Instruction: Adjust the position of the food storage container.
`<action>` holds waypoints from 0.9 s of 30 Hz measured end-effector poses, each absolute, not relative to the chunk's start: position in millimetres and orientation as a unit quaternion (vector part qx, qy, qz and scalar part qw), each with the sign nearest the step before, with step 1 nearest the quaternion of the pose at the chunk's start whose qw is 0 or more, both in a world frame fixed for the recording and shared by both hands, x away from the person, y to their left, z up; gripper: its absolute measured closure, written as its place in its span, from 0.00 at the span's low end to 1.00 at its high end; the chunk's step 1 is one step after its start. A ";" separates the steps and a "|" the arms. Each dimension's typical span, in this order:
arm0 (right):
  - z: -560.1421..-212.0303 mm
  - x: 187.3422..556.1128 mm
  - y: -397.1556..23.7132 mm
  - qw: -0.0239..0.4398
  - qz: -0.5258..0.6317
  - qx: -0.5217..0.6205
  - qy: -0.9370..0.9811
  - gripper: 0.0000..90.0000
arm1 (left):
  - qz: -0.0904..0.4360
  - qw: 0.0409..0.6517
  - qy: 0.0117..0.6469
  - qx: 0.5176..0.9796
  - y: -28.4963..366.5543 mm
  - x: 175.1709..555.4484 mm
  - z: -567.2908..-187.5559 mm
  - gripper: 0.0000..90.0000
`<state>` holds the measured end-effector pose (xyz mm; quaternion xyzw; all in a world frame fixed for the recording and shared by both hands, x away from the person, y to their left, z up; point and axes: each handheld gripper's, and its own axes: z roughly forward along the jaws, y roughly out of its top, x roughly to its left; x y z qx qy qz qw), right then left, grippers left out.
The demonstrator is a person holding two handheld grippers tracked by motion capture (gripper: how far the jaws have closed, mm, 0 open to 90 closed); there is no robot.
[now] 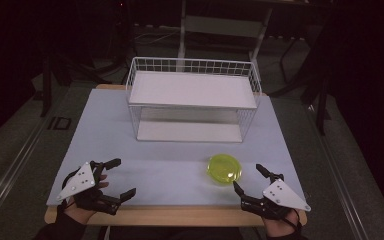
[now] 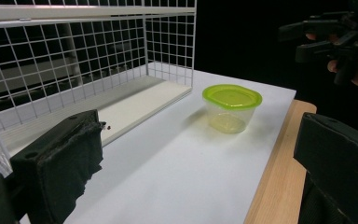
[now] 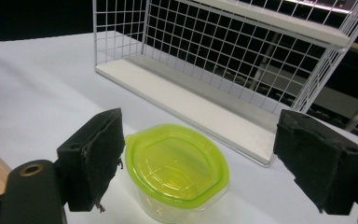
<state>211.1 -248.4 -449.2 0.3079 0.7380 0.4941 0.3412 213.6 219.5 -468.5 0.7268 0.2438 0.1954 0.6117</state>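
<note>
A clear tub with a yellow-green lid (image 1: 224,169) stands on the white table top, in front of the wire rack. My right gripper (image 1: 247,176) sits just right of it near the front edge, jaws wide open and pointing at it. In the right gripper view the tub (image 3: 177,163) lies low between the two black pads (image 3: 98,149); the left pad is close beside the lid's rim and the right pad stands well clear. My left gripper (image 1: 121,179) rests at the front left, open with nothing in it. Its view shows the tub (image 2: 231,107) farther off beyond its jaws.
A white wire rack (image 1: 192,100) with two white shelves stands at the middle back of the table. The wooden table edge (image 1: 180,215) runs along the front. The other hand and its gripper (image 2: 331,37) show at the top right of the left gripper view.
</note>
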 end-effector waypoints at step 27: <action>-435.5 256.8 -277.6 0.283 0.485 0.336 0.757 0.19 | 0.182 0.625 0.248 0.717 220.0 213.3 -467.6 0.02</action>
